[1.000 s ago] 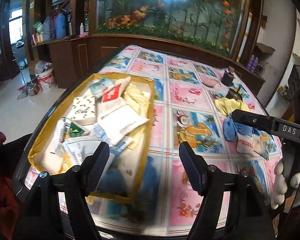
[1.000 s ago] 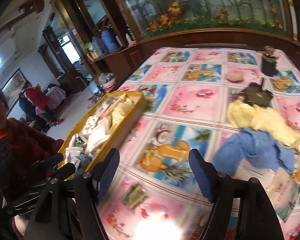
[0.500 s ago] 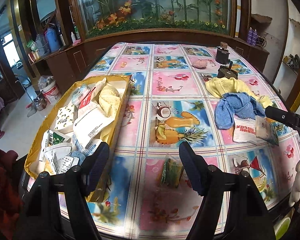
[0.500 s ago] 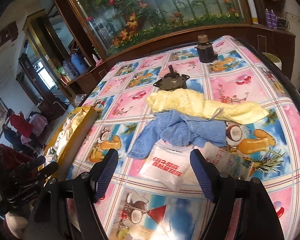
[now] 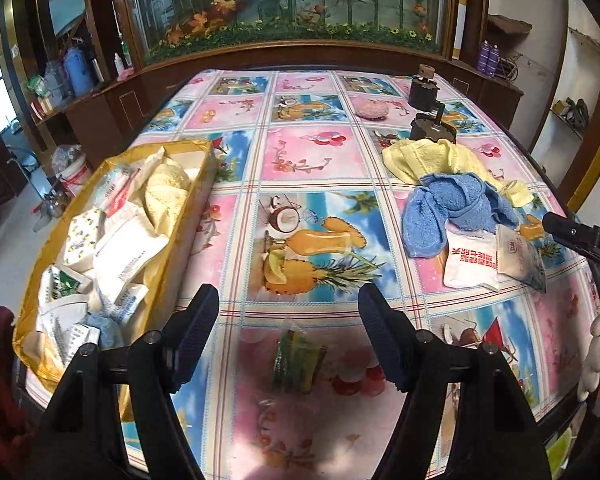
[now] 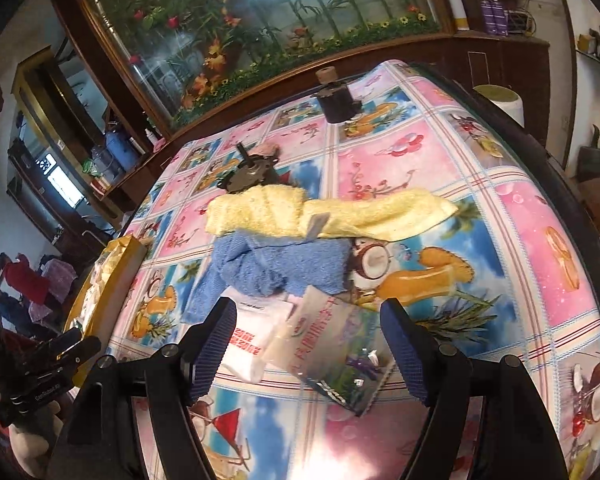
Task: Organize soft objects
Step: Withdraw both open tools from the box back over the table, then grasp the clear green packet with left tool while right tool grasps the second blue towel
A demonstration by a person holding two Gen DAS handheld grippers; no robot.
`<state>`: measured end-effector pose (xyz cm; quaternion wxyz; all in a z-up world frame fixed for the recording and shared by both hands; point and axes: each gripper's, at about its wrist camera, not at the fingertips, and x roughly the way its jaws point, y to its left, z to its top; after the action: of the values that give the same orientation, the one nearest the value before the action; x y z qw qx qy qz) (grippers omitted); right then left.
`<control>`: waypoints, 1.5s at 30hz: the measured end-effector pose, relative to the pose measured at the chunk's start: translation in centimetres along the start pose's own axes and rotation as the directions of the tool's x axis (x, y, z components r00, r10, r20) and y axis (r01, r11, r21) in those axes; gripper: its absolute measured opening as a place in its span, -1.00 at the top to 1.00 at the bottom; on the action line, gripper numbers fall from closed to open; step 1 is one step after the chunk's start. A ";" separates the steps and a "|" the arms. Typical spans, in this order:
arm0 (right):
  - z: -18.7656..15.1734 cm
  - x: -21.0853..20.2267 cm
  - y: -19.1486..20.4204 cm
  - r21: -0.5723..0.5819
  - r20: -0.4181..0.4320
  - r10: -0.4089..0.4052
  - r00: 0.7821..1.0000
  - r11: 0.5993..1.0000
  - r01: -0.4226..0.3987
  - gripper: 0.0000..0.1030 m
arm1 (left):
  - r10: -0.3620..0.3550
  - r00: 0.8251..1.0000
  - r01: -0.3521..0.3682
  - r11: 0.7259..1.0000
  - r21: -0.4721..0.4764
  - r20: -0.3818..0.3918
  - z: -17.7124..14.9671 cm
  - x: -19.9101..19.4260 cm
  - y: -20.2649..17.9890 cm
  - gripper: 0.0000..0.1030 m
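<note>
Towels (image 6: 284,268) (blue under yellow), packets (image 6: 328,344)

The tablecloth (image 5: 312,168) looked like glossy printed plastic, smooth and throwing back glare near its front edge. The blue towel (image 6: 284,264) and the yellow towel (image 6: 340,212) were matt terry cloth with a rough, looped nap. The white tissue pack (image 6: 248,344) and the clear packet (image 6: 332,344) beside it wore thin shiny plastic film. The yellow tray (image 5: 188,216) had a satiny sheen. The left gripper (image 5: 288,336) and right gripper (image 6: 308,352) were matt black plastic with ribbed blue pads (image 6: 400,352). The cabinet frame (image 5: 300,52) was dark polished wood.
</note>
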<state>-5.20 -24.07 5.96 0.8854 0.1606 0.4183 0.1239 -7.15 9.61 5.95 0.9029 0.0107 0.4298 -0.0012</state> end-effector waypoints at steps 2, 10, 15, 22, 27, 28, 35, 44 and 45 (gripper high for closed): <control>0.0 -0.1 -1.0 0.025 -0.006 -0.006 1.000 1.000 0.006 -0.49 | -0.052 0.998 0.051 0.998 -0.023 -0.031 0.1 1.0 0.1 -0.39; 0.3 3.3 -0.6 -0.019 -0.102 -0.126 0.987 0.992 0.125 -0.49 | -0.163 0.986 0.157 0.981 -0.113 -0.047 -0.1 1.9 0.2 -0.39; -2.4 4.5 4.3 -0.218 -0.197 -0.007 0.980 0.975 -0.037 -0.46 | -0.169 0.985 0.164 0.978 -0.132 -0.030 -0.2 1.5 1.3 -0.39; -0.6 2.0 3.3 -0.183 -0.113 -0.003 0.994 0.983 -0.018 -0.48 | -0.233 0.971 0.229 0.971 -0.071 -0.048 -0.4 1.9 -0.6 -0.39; 0.8 3.1 4.2 -0.226 -0.095 -0.048 0.994 0.974 0.025 -0.48 | -0.287 0.954 0.283 0.957 -0.056 -0.081 -0.6 2.9 -2.6 -0.39; 1.3 3.2 4.5 -0.237 -0.073 -0.051 0.996 0.971 0.033 -0.48 | -0.289 0.954 0.284 0.957 -0.060 -0.080 -0.6 2.9 -2.6 -0.39; 3.8 6.9 8.2 -0.389 -0.092 -0.054 0.994 0.921 0.014 -0.48 | -0.181 0.983 0.176 0.967 -0.186 -0.010 0.2 1.5 3.7 -0.39; 2.5 10.0 9.0 -0.379 -0.170 -0.008 0.985 0.924 -0.058 0.18 | -0.123 0.992 0.125 0.967 -0.220 0.024 -0.6 -0.3 8.1 -0.40; 2.5 9.5 8.8 -0.365 -0.160 0.003 0.987 0.929 -0.062 0.18 | -0.132 0.991 0.132 0.975 -0.181 0.016 -0.8 -0.1 7.3 -0.39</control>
<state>1.89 -13.08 4.23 0.8619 -0.0118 0.4533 0.2270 -7.74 16.97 5.64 0.8988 -0.1002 0.4263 -0.0220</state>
